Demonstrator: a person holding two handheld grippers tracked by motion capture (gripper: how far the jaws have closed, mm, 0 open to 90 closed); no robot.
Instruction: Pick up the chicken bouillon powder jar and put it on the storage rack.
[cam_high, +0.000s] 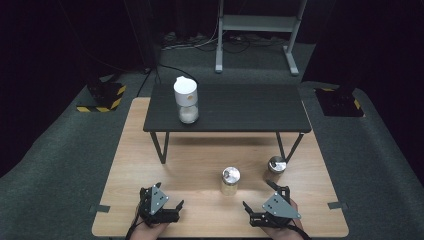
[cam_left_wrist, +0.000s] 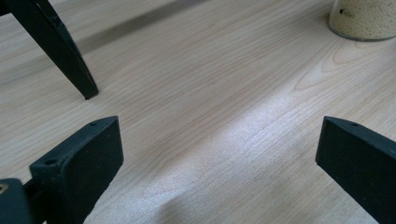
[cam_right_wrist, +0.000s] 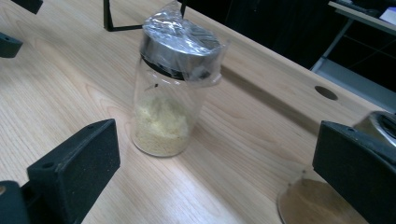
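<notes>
Two glass jars with metal lids stand on the wooden table (cam_high: 150, 150). The middle jar (cam_high: 230, 180) (cam_right_wrist: 170, 93) holds pale yellow grains and has clear film over its lid; its base (cam_left_wrist: 362, 18) appears in the left gripper view at top right. The second jar (cam_high: 275, 167) (cam_right_wrist: 322, 200) stands further right, partly behind a jaw in the right gripper view. A third, white-lidded jar (cam_high: 186, 102) rests on the small black table (cam_high: 240, 112). My left gripper (cam_high: 170, 195) (cam_left_wrist: 219, 144) is open over bare wood. My right gripper (cam_high: 257, 194) (cam_right_wrist: 215, 158) is open, just short of both jars.
The black table's legs (cam_high: 161, 147) (cam_left_wrist: 60, 46) (cam_right_wrist: 112, 23) stand on the wood ahead of the grippers. Beyond the table lie dark carpet and a grey metal stand (cam_high: 257, 30). The wooden table's right edge (cam_right_wrist: 289, 70) runs behind the middle jar.
</notes>
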